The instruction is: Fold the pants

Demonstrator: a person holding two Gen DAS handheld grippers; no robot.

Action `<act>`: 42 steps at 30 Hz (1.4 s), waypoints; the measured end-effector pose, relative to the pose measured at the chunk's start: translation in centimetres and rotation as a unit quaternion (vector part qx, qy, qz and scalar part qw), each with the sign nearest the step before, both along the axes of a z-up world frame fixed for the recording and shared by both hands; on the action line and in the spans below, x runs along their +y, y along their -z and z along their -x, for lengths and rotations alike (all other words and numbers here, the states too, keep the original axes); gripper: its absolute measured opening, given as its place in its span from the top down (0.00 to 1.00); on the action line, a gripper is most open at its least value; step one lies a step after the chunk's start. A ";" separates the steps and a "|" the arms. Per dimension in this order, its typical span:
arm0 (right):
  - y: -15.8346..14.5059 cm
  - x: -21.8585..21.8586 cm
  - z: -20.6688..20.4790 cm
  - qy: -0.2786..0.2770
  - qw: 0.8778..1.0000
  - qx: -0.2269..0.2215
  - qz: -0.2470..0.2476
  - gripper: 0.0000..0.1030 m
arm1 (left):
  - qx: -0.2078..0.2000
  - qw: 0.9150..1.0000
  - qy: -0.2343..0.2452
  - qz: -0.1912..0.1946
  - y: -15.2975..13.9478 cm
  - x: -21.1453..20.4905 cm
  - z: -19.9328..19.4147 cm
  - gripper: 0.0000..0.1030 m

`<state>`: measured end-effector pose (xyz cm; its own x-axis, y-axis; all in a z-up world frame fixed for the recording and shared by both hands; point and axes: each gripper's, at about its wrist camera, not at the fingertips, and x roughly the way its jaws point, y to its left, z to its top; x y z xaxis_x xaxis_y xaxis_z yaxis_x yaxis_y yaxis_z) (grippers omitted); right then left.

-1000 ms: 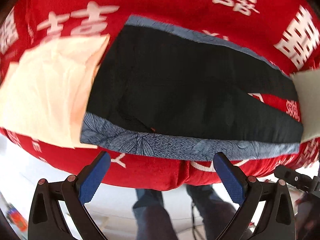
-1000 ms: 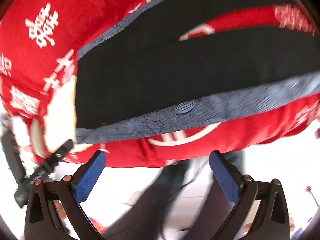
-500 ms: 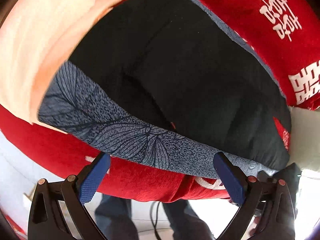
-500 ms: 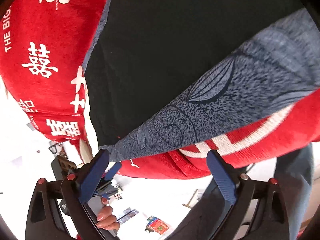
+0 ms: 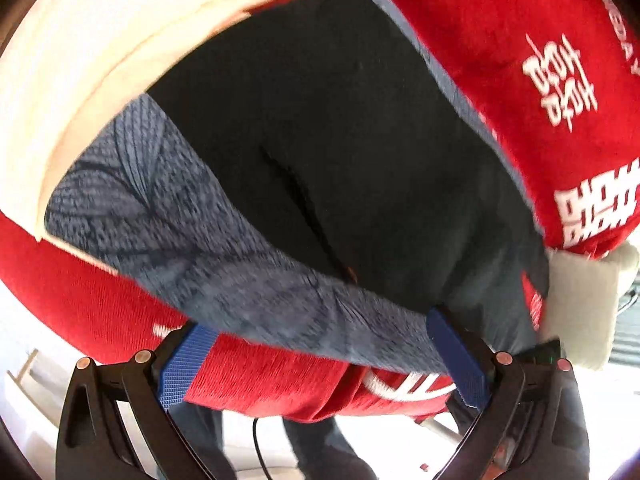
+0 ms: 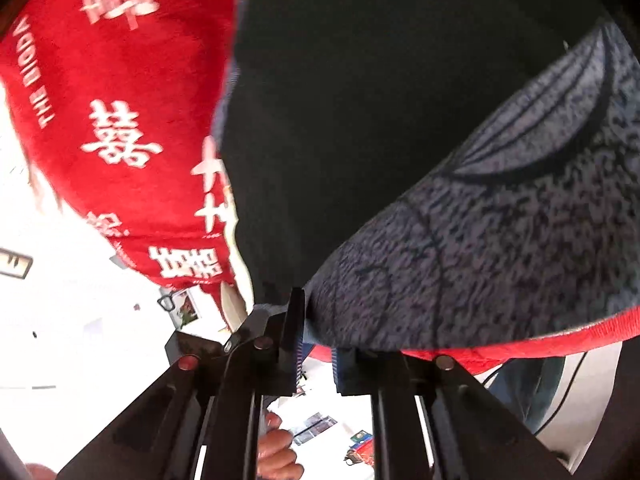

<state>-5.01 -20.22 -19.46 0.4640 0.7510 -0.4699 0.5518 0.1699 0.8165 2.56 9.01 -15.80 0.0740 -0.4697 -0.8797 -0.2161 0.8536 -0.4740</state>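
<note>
Black pants with a blue-grey leaf-print side band lie flat on a red cloth. My left gripper is open, its blue pads spread wide at the near edge of the band, the right pad touching the fabric. In the right wrist view the pants fill the frame. My right gripper is shut on the corner of the printed band at the near edge.
The red cloth with white characters covers the table and hangs over its near edge. A cream folded garment lies left of the pants, a pale one to the right. A person's legs and floor show below.
Both grippers moved in close to the near edge of the pants. The right gripper went from wide open to shut on the band's corner. The left stayed open.
</note>
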 end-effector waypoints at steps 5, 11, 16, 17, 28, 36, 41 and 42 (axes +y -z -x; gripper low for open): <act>-1.7 -0.2 -0.6 -0.016 0.999 -0.028 0.002 0.88 | 0.005 0.999 -0.043 0.000 0.6 1.3 -1.1 0.05; -1.0 -0.5 0.1 -0.037 0.999 -0.014 0.017 0.81 | 0.008 0.999 -0.031 0.017 1.1 0.7 -1.8 0.75; 0.3 -3.3 2.8 0.007 1.000 0.004 0.029 0.66 | 0.000 1.000 -0.004 0.011 0.4 0.4 -2.3 0.77; 0.6 -4.1 3.5 0.026 0.999 0.007 0.025 0.63 | 0.001 1.000 -0.001 0.009 0.4 0.3 -2.4 0.77; 1.6 -7.0 7.3 0.157 0.987 0.024 -0.002 0.94 | -0.009 0.999 0.052 0.006 -0.6 -0.5 -3.1 0.77; -8.3 -7.6 2.3 0.059 0.985 -0.040 0.158 0.94 | -0.047 0.995 0.077 0.033 -4.7 -0.8 -5.1 0.77; -11.4 -9.0 -2.9 0.008 0.980 -0.068 0.186 0.94 | -0.082 0.994 0.063 0.041 -7.8 -1.8 -7.9 0.77; -11.9 -9.3 -3.7 -0.004 0.979 -0.073 0.188 0.94 | -0.087 0.994 0.058 0.042 -8.2 -2.2 -8.7 0.77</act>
